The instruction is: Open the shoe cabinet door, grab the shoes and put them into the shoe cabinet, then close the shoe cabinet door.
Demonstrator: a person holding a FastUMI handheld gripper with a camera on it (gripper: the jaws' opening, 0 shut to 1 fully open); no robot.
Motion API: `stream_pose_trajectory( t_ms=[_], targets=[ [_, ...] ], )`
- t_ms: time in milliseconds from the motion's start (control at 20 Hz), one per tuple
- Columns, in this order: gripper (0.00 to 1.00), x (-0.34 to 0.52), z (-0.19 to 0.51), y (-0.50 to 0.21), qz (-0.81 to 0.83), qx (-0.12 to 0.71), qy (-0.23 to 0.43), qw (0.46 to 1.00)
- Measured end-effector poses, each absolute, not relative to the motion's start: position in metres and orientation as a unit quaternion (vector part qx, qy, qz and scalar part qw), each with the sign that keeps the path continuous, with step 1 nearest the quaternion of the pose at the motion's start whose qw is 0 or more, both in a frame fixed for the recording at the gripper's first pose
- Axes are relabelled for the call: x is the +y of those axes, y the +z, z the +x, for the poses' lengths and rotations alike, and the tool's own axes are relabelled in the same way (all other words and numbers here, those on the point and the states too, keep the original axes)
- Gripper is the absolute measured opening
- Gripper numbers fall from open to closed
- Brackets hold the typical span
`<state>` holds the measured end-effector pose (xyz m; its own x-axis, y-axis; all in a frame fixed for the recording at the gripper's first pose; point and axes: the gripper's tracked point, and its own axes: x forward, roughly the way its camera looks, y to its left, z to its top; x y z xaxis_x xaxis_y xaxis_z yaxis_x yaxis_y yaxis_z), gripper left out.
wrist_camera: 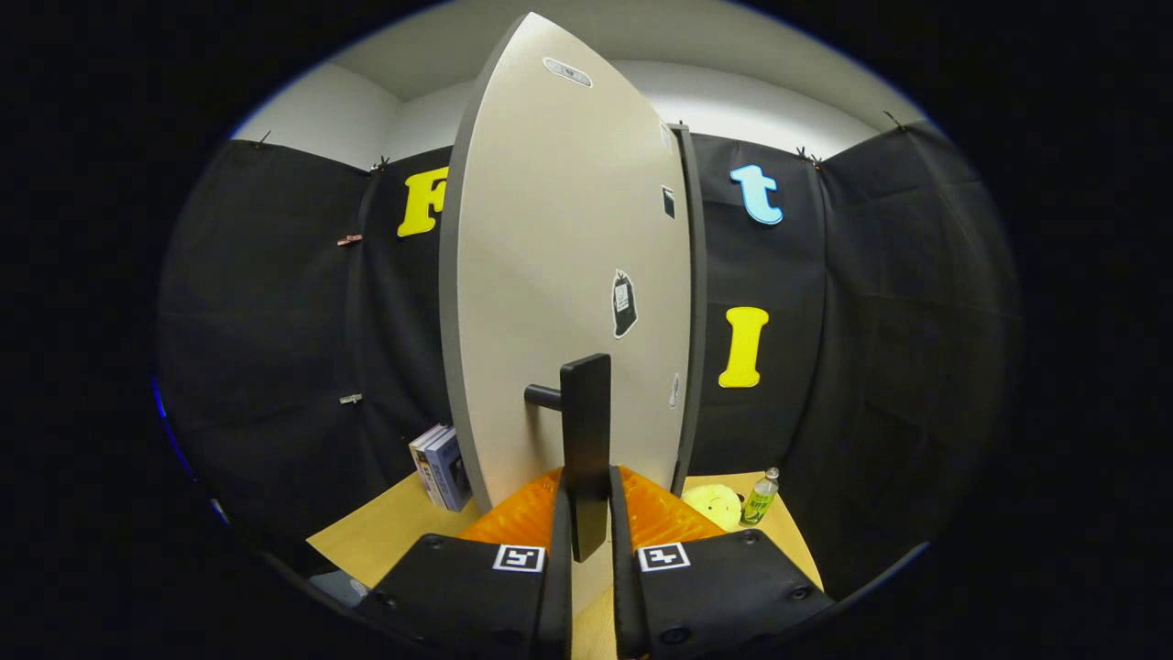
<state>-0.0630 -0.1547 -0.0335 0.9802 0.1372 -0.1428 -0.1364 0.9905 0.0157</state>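
The shoe cabinet door (559, 275), a pale beige panel, stands right in front of me, swung partly out so its left edge faces me. Its black bar handle (586, 440) runs vertically on a short post and sits between my two fingers. My gripper (586, 513) is shut on that handle, both fingers pressing its lower part. A dark sticker (624, 304) marks the door above the handle. The dark cabinet frame edge (696, 302) shows just right of the door.
The cabinet stands on a wooden tabletop (385, 532). Several books (442, 467) lean left of the door. A yellow plush toy (715, 504) and a small green bottle (761, 497) sit to the right. Black cloth walls surround the table.
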Motion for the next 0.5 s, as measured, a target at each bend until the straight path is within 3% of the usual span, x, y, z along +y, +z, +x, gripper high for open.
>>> stream_pose_trajectory(
  t_ms=[500],
  targets=[
    [0.22,-0.194,-0.114,0.001,0.008,0.031,0.038,0.999]
  ],
)
